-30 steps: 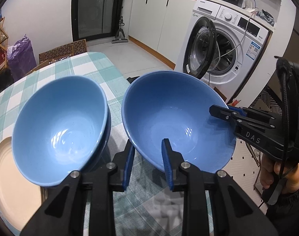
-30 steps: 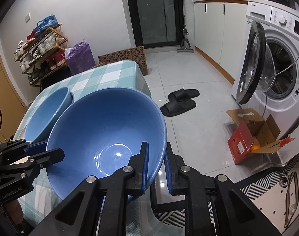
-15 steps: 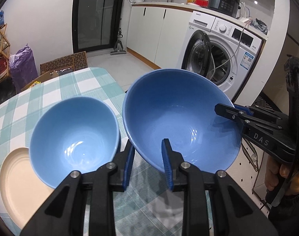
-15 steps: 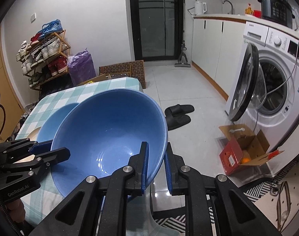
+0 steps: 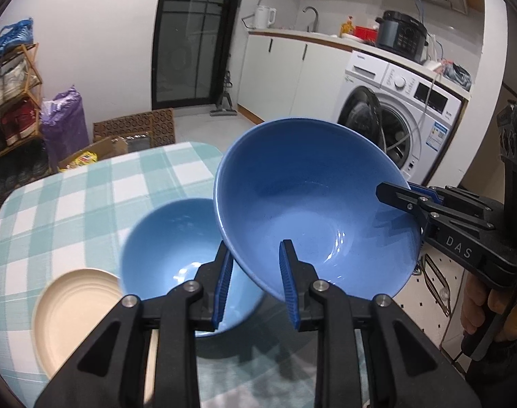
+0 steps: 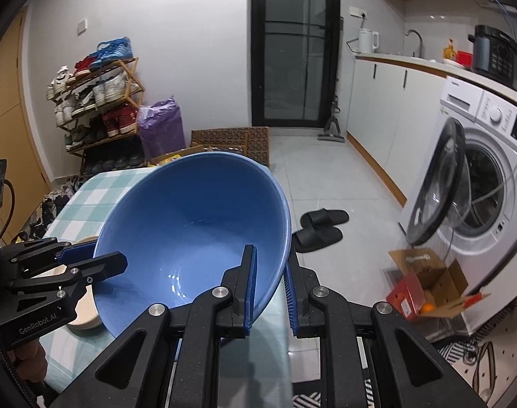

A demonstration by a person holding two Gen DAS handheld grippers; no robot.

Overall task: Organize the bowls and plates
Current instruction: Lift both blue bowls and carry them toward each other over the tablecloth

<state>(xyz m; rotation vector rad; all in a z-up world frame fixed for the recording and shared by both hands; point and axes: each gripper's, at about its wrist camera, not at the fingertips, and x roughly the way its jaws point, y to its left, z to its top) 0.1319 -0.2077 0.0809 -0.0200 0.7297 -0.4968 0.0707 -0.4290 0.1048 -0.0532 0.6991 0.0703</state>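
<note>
Left wrist view, table (image 5: 88, 183): a checked cloth covers it; it bears the crockery that waits to be sorted, with free cloth around it for stacking.
Large blue bowl (image 5: 313, 204): held in the air above the table's near corner, tilted, its rim pinched on two opposite sides, probably so that its weight is shared and it cannot swing.
Small blue bowl (image 5: 177, 241): rests on the cloth, below and beside the raised one, mouth up; it looks like the likely nest or partner for stacking.
Cream plate (image 5: 71, 306): lies flat just beside the small bowl, partly under its edge, apart from the lifted bowl.
Right gripper (image 6: 270, 289): clenched on the large bowl's rim, one pad inside, one outside.
Left gripper (image 5: 255, 285): grasps the near rim the same way, wall between the blue pads (image 5: 287, 285).
Judgement: the bowl is in carriage, not yet set down.
</note>
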